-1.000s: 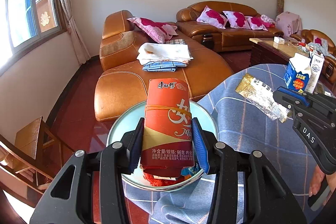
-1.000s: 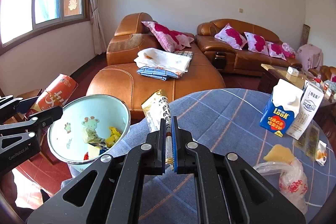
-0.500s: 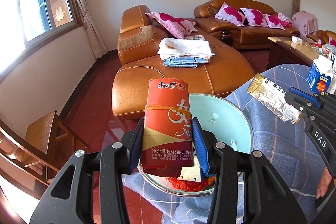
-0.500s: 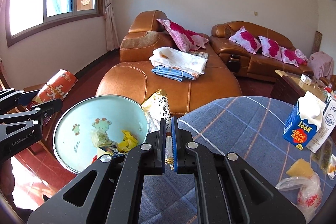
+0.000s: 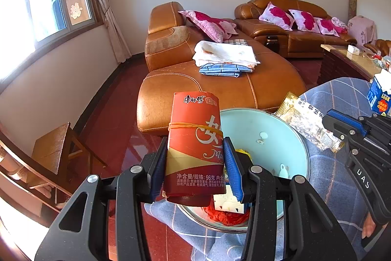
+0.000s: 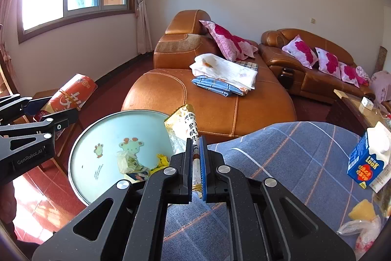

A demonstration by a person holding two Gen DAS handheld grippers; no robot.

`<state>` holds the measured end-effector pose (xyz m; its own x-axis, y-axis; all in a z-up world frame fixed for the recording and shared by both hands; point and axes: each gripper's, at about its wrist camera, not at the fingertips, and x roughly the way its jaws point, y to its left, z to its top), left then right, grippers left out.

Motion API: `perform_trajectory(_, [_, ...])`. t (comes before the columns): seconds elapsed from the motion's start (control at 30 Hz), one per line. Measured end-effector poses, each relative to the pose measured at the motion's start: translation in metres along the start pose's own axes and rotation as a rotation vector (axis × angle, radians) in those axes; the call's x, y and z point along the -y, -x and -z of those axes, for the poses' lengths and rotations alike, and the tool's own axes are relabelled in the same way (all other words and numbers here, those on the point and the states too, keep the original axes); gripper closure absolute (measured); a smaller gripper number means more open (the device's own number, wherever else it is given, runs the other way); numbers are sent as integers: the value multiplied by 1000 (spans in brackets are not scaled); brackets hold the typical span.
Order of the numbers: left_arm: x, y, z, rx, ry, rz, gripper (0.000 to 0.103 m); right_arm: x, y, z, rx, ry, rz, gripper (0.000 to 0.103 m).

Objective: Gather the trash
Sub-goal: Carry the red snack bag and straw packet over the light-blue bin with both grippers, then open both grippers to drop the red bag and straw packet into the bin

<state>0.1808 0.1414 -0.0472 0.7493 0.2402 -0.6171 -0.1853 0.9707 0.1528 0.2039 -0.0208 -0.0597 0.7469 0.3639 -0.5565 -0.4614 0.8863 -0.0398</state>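
Observation:
My left gripper (image 5: 195, 141) is shut on a rolled red snack pack (image 5: 195, 146) bound with a rubber band, held upright at the left rim of a light blue basin (image 5: 276, 138). The basin holds several scraps of trash. My right gripper (image 6: 194, 146) is shut on a gold and clear wrapper (image 6: 183, 124) whose top leans over the right rim of the basin (image 6: 110, 129). The left wrist view shows that wrapper (image 5: 308, 124) in the right gripper (image 5: 328, 115). The right wrist view shows the left gripper (image 6: 52, 111) with the red pack (image 6: 73, 94).
The basin sits at the edge of a table with a blue plaid cloth (image 6: 281, 151). On it stand a blue milk carton (image 6: 366, 163), a yellow piece (image 6: 361, 209) and a plastic bag (image 6: 361, 231). A tan leather sofa (image 6: 220, 102) lies beyond, a wooden stool (image 5: 56, 146) at left.
The left gripper and red pack have shifted left, from over the basin to its left rim. The right gripper has carried the wrapper left, up to the basin's right rim.

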Motion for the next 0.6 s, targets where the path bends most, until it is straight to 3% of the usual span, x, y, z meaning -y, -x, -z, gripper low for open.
perform_trajectory(0.43, [2, -16, 2, -27, -2, 26, 56, -20, -9, 4, -21, 60, -62, 95])
perform_trajectory(0.5, [2, -18, 2, -31, 0, 29, 54, -22, -8, 4, -17, 70, -58, 87])
perform_trajectory(0.6, [1, -20, 3, -37, 6, 29, 53, -23, -8, 5, -18, 74, -55, 86])
